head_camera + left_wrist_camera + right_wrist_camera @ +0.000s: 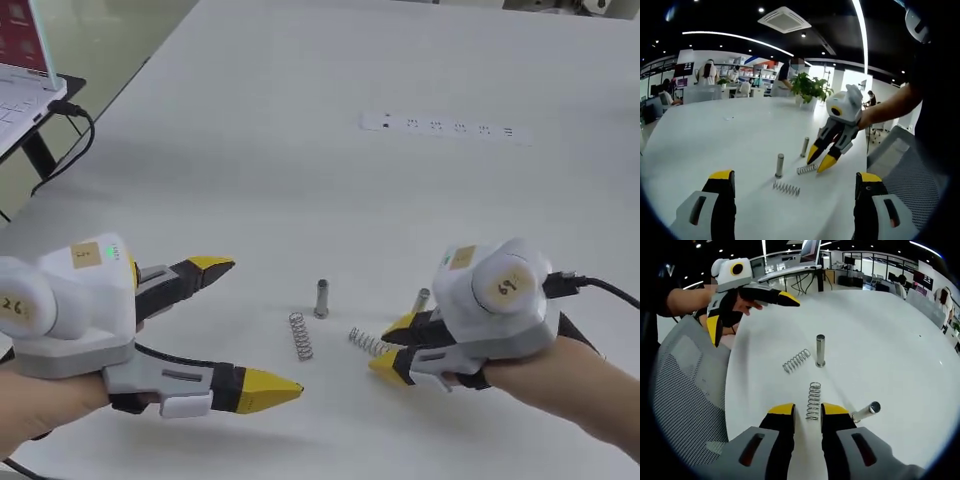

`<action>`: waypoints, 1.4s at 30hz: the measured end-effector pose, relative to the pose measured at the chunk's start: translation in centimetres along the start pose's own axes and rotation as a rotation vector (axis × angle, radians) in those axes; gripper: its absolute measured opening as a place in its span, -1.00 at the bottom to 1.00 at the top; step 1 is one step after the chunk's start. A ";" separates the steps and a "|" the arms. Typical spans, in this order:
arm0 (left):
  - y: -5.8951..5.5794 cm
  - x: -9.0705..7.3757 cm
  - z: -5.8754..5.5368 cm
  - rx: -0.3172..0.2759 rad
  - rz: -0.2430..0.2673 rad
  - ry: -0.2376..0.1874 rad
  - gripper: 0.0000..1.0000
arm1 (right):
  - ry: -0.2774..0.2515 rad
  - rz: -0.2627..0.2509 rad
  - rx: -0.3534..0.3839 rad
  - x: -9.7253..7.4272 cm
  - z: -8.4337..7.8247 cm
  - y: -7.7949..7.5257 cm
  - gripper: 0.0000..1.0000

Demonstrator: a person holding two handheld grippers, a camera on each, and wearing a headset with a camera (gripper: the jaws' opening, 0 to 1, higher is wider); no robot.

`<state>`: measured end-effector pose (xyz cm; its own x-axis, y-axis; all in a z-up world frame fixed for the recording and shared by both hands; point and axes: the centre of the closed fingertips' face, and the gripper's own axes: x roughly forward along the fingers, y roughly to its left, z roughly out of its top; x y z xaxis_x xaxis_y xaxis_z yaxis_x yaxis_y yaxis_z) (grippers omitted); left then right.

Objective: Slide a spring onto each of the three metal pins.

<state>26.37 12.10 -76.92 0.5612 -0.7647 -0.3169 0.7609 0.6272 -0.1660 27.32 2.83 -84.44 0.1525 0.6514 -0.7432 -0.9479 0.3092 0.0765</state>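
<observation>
**Right claw straddles a spring end**

Left claw [258, 326], tagged "26", gapes wide and holds nothing. Right claw [393, 345], tag number unclear, is slightly parted, its tips either side of one end of a spring [366, 342] lying on the white surface [250, 150]. Second spring [300, 336] lies loose beside an upright pin [321, 298]. Second pin [423, 298] sits just behind the right claw. Power strip [445, 127] lies far back.

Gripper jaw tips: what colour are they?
Yellow, on the left gripper and right gripper; clearest in the head view.

wide open table [300, 170], upright pin [321, 298] at centre
</observation>
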 end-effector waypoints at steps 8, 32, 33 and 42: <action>0.1 -0.3 -0.2 -0.003 0.005 0.002 0.95 | 0.019 -0.009 -0.005 0.3 -0.5 -0.2 -0.77; -0.1 -0.3 -0.1 -0.006 0.007 0.002 0.94 | 0.050 -0.029 -0.106 0.3 -0.7 0.0 -0.87; -0.1 -0.3 -0.1 -0.004 0.008 0.003 0.94 | 0.048 -0.029 -0.103 0.3 -0.7 0.0 -0.87; -0.3 -0.6 -0.4 -0.003 0.008 0.006 0.94 | 0.046 -0.029 -0.098 -0.7 -1.1 0.2 -0.87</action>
<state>25.67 12.38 -77.04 0.5649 -0.7590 -0.3238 0.7557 0.6334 -0.1665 26.75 1.64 -84.66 0.1690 0.6099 -0.7743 -0.9665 0.2566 -0.0089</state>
